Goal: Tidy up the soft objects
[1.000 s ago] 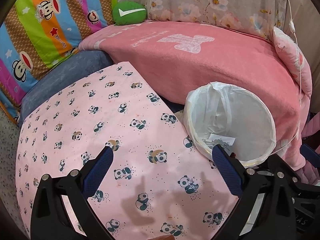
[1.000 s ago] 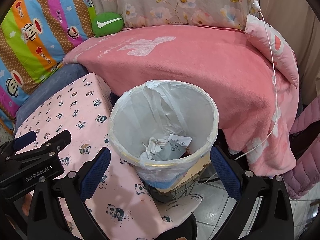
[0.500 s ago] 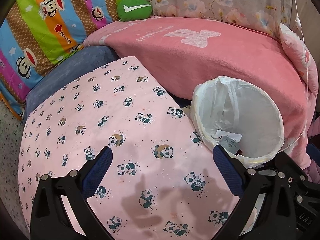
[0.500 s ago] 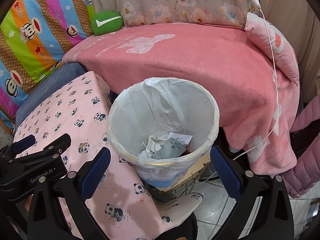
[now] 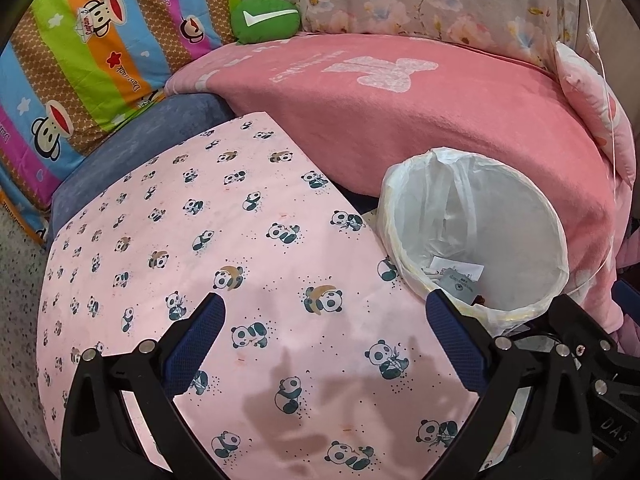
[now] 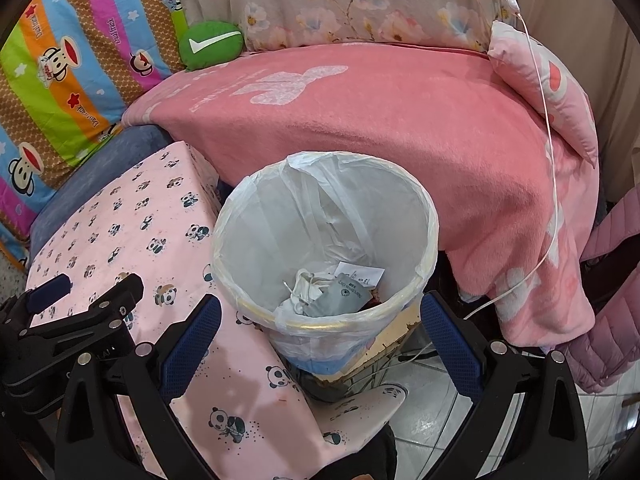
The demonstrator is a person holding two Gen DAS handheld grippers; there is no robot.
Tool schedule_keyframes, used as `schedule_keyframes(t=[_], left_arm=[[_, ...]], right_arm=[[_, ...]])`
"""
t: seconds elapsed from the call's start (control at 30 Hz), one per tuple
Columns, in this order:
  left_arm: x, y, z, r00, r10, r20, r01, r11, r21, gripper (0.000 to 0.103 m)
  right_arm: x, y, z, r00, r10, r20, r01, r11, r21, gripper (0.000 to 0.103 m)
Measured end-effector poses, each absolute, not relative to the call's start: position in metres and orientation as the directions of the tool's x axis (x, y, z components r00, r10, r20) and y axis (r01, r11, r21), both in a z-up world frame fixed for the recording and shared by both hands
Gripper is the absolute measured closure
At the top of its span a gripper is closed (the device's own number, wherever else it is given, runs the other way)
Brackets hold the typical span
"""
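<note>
A small green cushion with a white tick (image 5: 265, 20) (image 6: 211, 44) lies at the far end of the pink blanket (image 5: 400, 112) (image 6: 380, 128), against the floral cushion. A pink pillow (image 5: 592, 108) (image 6: 548, 88) leans at the blanket's right end. My left gripper (image 5: 326, 312) hangs open and empty over a pink panda-print cloth (image 5: 224, 264) (image 6: 132, 216). My right gripper (image 6: 320, 314) is open and empty just above the near rim of a white-lined bin (image 6: 430, 216) (image 5: 558, 236). The left gripper's body (image 6: 72, 320) shows at the right wrist view's left.
A striped monkey-print quilt (image 5: 80, 60) (image 6: 68, 64) stands at the left, with a blue cushion (image 5: 132, 144) below it. The bin holds paper scraps and a grey packet (image 6: 336, 290). A white cable (image 6: 550, 152) hangs over the blanket. A pink padded jacket (image 6: 608, 280) and tiled floor (image 6: 436, 412) lie right.
Both views have shifted slightly; the green cushion and bin sit a little further right in each frame. Both grippers stay open and empty.
</note>
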State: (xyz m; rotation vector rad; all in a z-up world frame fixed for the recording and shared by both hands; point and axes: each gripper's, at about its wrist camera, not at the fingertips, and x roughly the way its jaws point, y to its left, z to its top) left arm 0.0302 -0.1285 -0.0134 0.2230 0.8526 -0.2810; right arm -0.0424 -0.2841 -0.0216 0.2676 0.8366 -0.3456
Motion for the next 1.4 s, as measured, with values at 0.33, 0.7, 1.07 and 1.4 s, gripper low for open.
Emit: schedule_keyframes(t=[0.33, 0.7, 1.07, 1.4], left_arm=[[0.0304, -0.1299, -0.0142, 0.624, -0.156, -0.766, 0.336, 0.938, 0.083, 0.007], [0.0306, -0.1296, -0.0142, 0.624, -0.156, -0.765, 0.337, 0.938, 0.083, 0.007], [0.0317, -0.1300, -0.0139, 0.625, -0.154, -0.765, 0.334, 0.939, 0.084, 0.007], [0.0351, -0.1303, -0.0111, 0.632, -0.152, -0.760, 0.331, 0.940, 0.087, 0.007]], right_arm=[[-0.0426, -0.2851, -0.0225, 0.620, -0.194, -0.760, 0.402, 0.910, 0.096, 0.005], [-0.0423, -0.2849, -0.0225, 0.620, -0.194, -0.760, 0.402, 0.910, 0.096, 0.005], [-0.0416, -0.2851, -0.0228, 0.620, -0.192, -0.761, 0.401, 0.911, 0.097, 0.005], [-0.0402, -0.2850, -0.0235, 0.618, -0.191, -0.763, 0.402, 0.910, 0.098, 0.005]])
